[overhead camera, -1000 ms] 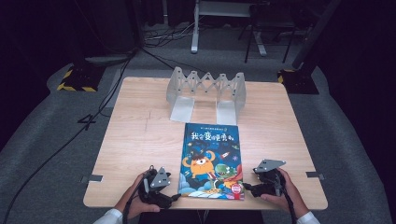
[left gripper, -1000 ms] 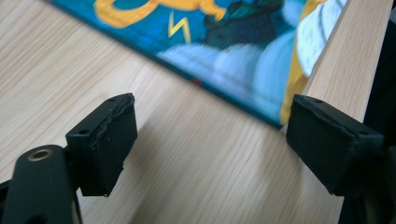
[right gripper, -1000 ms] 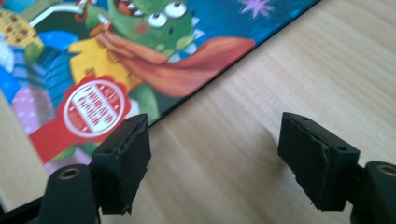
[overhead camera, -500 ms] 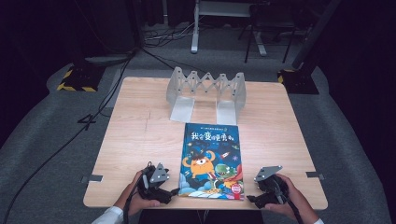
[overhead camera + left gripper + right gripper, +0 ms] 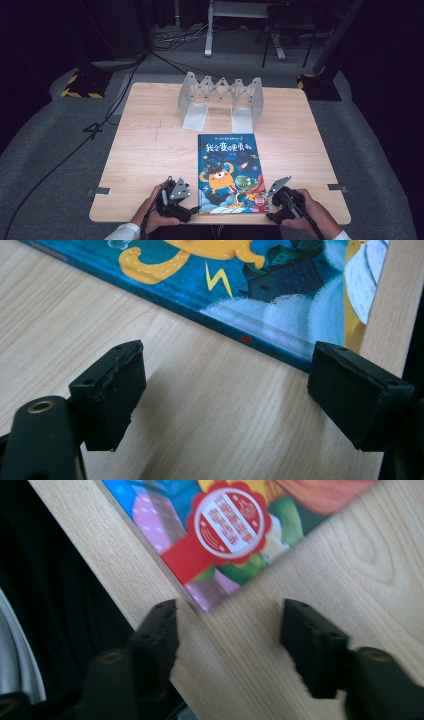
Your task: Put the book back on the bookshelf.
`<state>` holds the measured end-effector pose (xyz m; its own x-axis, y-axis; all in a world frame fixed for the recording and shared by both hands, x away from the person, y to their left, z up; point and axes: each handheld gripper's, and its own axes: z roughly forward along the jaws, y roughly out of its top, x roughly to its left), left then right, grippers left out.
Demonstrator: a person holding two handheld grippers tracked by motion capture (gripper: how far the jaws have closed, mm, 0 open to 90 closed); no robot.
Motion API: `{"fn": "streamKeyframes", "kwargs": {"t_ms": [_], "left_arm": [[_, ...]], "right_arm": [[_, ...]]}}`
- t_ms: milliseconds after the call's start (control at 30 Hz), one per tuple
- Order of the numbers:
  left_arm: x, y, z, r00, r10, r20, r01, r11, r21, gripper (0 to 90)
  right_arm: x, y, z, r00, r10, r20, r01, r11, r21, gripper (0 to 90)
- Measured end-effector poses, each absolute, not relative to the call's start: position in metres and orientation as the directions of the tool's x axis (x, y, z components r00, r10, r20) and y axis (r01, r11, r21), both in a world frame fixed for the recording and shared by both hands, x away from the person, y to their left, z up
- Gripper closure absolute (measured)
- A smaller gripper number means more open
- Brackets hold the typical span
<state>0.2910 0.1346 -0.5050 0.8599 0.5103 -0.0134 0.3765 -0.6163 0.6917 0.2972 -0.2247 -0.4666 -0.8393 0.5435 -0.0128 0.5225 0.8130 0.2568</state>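
A colourful picture book lies flat on the wooden table, its lower edge near the table's front edge. My left gripper rests at the book's near left corner. In the left gripper view its jaws stand open, and the book's blue spine edge lies just beyond them. My right gripper sits at the book's near right corner. It is open, and the book corner with the red seal lies just ahead of its jaws. Neither gripper holds anything.
A grey folding metal book rack stands at the far side of the table, behind the book. The table's front edge runs right under the right gripper, with dark floor beyond. Cables lie on the floor at the left.
The right gripper has drawn back toward the table's front edge and now points at the book's near right corner. The left gripper has barely shifted.
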Motion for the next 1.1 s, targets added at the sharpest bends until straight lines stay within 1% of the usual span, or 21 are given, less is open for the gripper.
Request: {"fn": "streamKeyframes", "kwargs": {"t_ms": [33, 100, 167, 200, 233, 300, 433, 567, 633, 700, 767, 833, 967, 1033, 1100], "left_arm": [[0.291, 0.134, -0.505, 0.860, 0.510, -0.014, 0.376, -0.616, 0.692, 16.1], [0.291, 0.134, -0.505, 0.860, 0.510, -0.014, 0.377, -0.615, 0.692, 16.1], [0.291, 0.134, -0.505, 0.860, 0.510, -0.015, 0.377, -0.615, 0.693, 16.1], [0.291, 0.134, -0.505, 0.860, 0.510, -0.015, 0.377, -0.615, 0.693, 16.1], [0.291, 0.134, -0.505, 0.860, 0.510, -0.015, 0.377, -0.615, 0.693, 16.1], [0.291, 0.134, -0.505, 0.858, 0.513, -0.018, 0.380, -0.612, 0.694, 16.1], [0.291, 0.134, -0.505, 0.859, 0.511, -0.019, 0.379, -0.613, 0.693, 16.0], [0.292, 0.135, -0.505, 0.861, 0.509, -0.017, 0.378, -0.616, 0.692, 16.2], [0.292, 0.136, -0.505, 0.859, 0.512, -0.019, 0.383, -0.616, 0.688, 16.8], [0.292, 0.137, -0.505, 0.860, 0.511, -0.016, 0.379, -0.617, 0.690, 16.7], [0.292, 0.138, -0.505, 0.855, 0.518, -0.016, 0.384, -0.612, 0.691, 16.5], [0.293, 0.141, -0.505, 0.850, 0.526, -0.015, 0.390, -0.610, 0.690, 16.4], [0.296, 0.146, -0.505, 0.845, 0.535, -0.014, 0.395, -0.606, 0.690, 16.4], [0.297, 0.149, -0.505, 0.840, 0.543, -0.015, 0.401, -0.601, 0.691, 16.3], [0.297, 0.150, -0.505, 0.836, 0.549, -0.015, 0.405, -0.598, 0.692, 16.3]], "right_arm": [[0.300, -0.221, -0.465, -0.845, 0.534, -0.011, 0.517, 0.823, 0.235, 51.6], [0.302, -0.217, -0.464, -0.846, 0.532, -0.008, 0.519, 0.829, 0.210, 56.2], [0.302, -0.213, -0.463, -0.856, 0.517, -0.006, 0.506, 0.841, 0.190, 63.0], [0.302, -0.213, -0.463, -0.856, 0.517, -0.006, 0.506, 0.841, 0.190, 63.0], [0.300, -0.212, -0.462, -0.860, 0.511, -0.003, 0.502, 0.845, 0.187, 67.8], [0.298, -0.212, -0.462, -0.853, 0.522, -0.009, 0.510, 0.838, 0.195, 68.9], [0.294, -0.218, -0.463, -0.837, 0.548, -0.002, 0.530, 0.811, 0.248, 70.8], [0.291, -0.226, -0.465, -0.829, 0.559, 0.020, 0.536, 0.782, 0.320, 71.2], [0.289, -0.237, -0.469, -0.820, 0.568, 0.074, 0.546, 0.735, 0.404, 72.1], [0.286, -0.245, -0.473, -0.831, 0.549, 0.091, 0.522, 0.712, 0.469, 72.7], [0.288, -0.252, -0.477, -0.820, 0.549, 0.162, 0.545, 0.662, 0.515, 73.8], [0.289, -0.256, -0.480, -0.832, 0.522, 0.185, 0.528, 0.647, 0.550, 73.7], [0.292, -0.256, -0.484, -0.834, 0.497, 0.239, 0.529, 0.597, 0.603, 67.3], [0.293, -0.254, -0.483, -0.846, 0.477, 0.237, 0.508, 0.587, 0.631, 64.0], [0.294, -0.252, -0.481, -0.846, 0.472, 0.249, 0.509, 0.572, 0.643, 59.5]]}}
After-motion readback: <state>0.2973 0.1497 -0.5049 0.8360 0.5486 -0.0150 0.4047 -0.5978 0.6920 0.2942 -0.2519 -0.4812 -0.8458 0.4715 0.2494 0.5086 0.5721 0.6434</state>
